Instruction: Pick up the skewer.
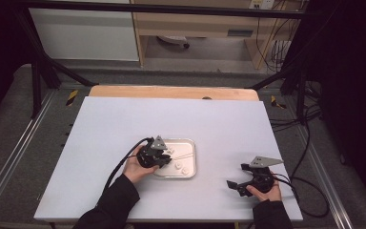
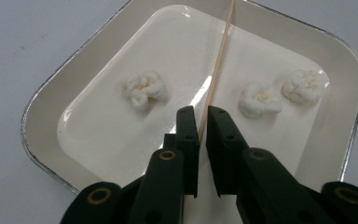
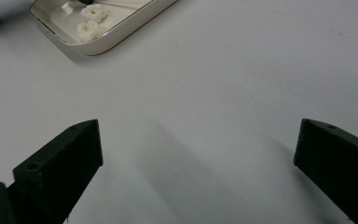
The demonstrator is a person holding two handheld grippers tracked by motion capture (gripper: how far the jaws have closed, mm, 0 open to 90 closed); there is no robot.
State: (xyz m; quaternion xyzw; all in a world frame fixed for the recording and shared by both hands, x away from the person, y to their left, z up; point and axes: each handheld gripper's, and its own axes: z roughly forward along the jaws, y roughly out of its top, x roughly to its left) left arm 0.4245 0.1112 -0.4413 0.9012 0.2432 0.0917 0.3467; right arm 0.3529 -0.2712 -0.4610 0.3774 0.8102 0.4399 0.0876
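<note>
Three white puffy pieces (image 2: 144, 89) lie in the metal tray (image 2: 42, 116), where the left gripper (image 2: 203, 122) has pinched a thin wooden skewer (image 2: 219, 65), while the right gripper (image 3: 196, 154) rests wide open above the white table (image 3: 223, 74), well apart.

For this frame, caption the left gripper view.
Left claw shut on wooden skewer over tray holding three white puffs.

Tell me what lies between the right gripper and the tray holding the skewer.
Nothing: the high view shows bare white table between the open right gripper and the tray; the right gripper view agrees.
</note>
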